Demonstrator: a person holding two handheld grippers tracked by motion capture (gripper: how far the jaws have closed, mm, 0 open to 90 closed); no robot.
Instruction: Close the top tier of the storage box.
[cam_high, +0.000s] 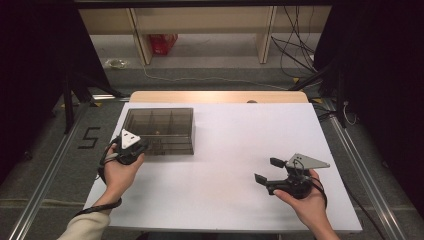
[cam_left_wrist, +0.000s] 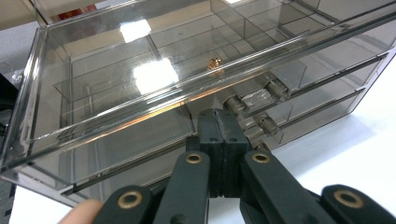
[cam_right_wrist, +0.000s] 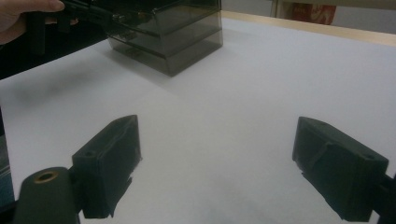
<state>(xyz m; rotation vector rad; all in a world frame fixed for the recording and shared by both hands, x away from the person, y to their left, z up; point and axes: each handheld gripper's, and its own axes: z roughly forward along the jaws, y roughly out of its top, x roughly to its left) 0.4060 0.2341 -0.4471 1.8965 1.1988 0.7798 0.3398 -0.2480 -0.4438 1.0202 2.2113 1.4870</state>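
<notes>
- The desk has a flat, matte white top with a pale wooden edge along its far side; around it lie grey carpet, metal rails and dark curtains.
- On the floor left of the desk a dark "5" is marked.
- Beyond the desk's far side stand light wooden shelf legs, a red bag and loose black cables.
- A smoky, see-through plastic drawer box with inner dividers sits on the far-left part of the desk; its glossy top throws back bright ceiling lights.
- A small gold-coloured object lies in one upper compartment of the box.
- The left claw is at the box's near face beside the small cylindrical clear drawer knobs; its jaws are pressed together, and I cannot tell whether anything is pinched between them.
- The right claw, well to the right of the box, is held just above bare desk, jaws spread wide and empty.
</notes>
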